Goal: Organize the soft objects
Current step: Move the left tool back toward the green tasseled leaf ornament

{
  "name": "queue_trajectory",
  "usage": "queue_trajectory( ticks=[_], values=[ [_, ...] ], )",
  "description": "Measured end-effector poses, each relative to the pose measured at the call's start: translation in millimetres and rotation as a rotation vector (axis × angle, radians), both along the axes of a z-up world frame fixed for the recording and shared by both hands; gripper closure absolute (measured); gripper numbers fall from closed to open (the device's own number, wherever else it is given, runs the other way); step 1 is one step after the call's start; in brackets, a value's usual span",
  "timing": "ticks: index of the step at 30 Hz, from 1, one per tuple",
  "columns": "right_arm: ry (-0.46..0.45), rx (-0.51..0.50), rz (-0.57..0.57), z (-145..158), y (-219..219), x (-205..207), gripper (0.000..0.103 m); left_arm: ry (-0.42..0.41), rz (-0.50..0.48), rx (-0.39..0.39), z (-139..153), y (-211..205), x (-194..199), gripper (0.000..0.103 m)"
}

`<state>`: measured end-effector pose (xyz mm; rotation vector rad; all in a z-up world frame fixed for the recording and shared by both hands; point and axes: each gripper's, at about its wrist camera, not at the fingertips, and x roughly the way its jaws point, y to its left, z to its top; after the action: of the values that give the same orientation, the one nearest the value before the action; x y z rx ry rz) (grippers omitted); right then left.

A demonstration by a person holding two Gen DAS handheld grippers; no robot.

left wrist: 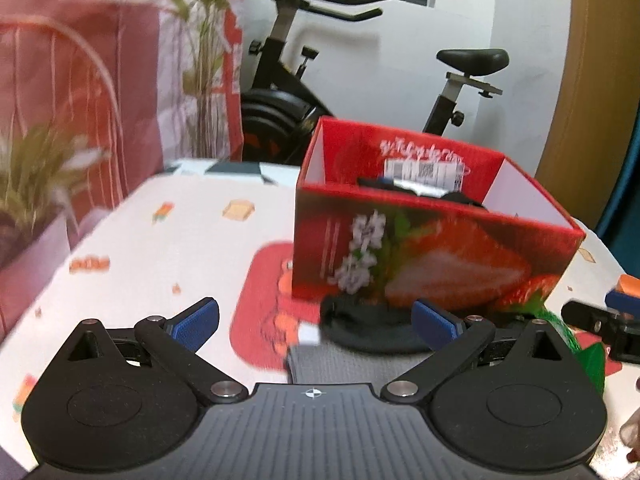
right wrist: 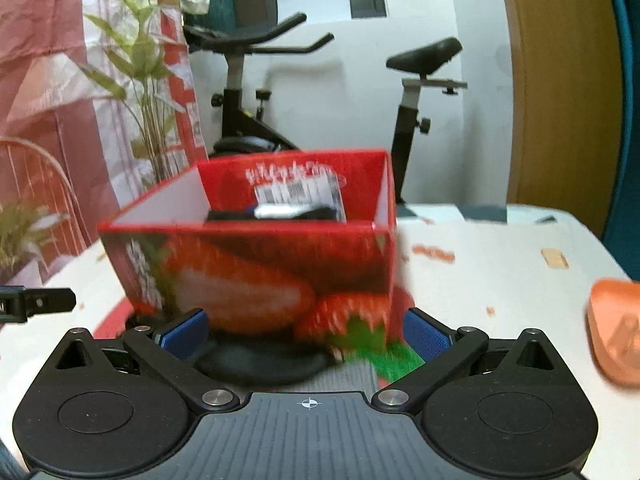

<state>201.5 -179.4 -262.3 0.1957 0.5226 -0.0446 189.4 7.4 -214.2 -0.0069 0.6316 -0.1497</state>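
On the desk (left wrist: 168, 240), covered with a white cloth printed with small pictures, stood a red strawberry box (left wrist: 420, 252) with its top open. Inside it, toward the far wall, lay some dark soft things (right wrist: 280, 213) together with a white label; I could not tell exactly what they were.

The left tongs (left wrist: 316, 326) were wide apart and held nothing. Their blue pads (left wrist: 194, 326) pointed toward the near wall of the box. Between them, just in front of the box, lay a black sock (left wrist: 368, 328), and a grey sock (left wrist: 340, 364) lay nearer to the tongs, touching the black one. From the left wrist view the box was at about 1 o'clock, and the socks were at 12 o'clock.

The right tongs (right wrist: 304, 334) were also wide apart and empty. In the right wrist view the same black sock (right wrist: 260, 360) lay at 12 o'clock between the blue pads (right wrist: 426, 338), against the foot of the box (right wrist: 256, 276), and the grey sock (right wrist: 348, 376) showed just behind the tongs' body. The tip of the other tongs appeared at 9 o'clock in this view. An orange object (right wrist: 616, 332) sat at 3 o'clock, near the edge of the desk.

Behind the desk stood an exercise bike (right wrist: 248, 92), a green plant (right wrist: 140, 60) at 10 o'clock, and a red and white curtain (left wrist: 80, 60).
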Motion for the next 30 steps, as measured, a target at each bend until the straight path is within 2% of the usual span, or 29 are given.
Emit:
queue_trajectory(
  ticks=[2, 6, 14, 26, 30],
  values=[
    [0.016, -0.013, -0.003, -11, 3, -10, 0.0, 0.011, 0.007, -0.016, -9, 2, -6, 0.0],
    [0.033, -0.05, -0.016, -30, 4, -28, 0.0, 0.031, 0.014, 0.006, -24, 3, -14, 0.0],
    [0.055, 0.011, -0.071, -43, -13, -34, 0.0, 0.049, -0.003, 0.013, -32, 0, -18, 0.0],
    [0.175, 0.032, -0.082, -60, -14, -27, 0.001, 0.094, -0.011, 0.01, -44, 1, -19, 0.0],
    [0.199, 0.081, -0.055, -62, -13, -26, 0.006, 0.1, -0.014, 0.005, -46, 1, -18, 0.0]
  ],
)
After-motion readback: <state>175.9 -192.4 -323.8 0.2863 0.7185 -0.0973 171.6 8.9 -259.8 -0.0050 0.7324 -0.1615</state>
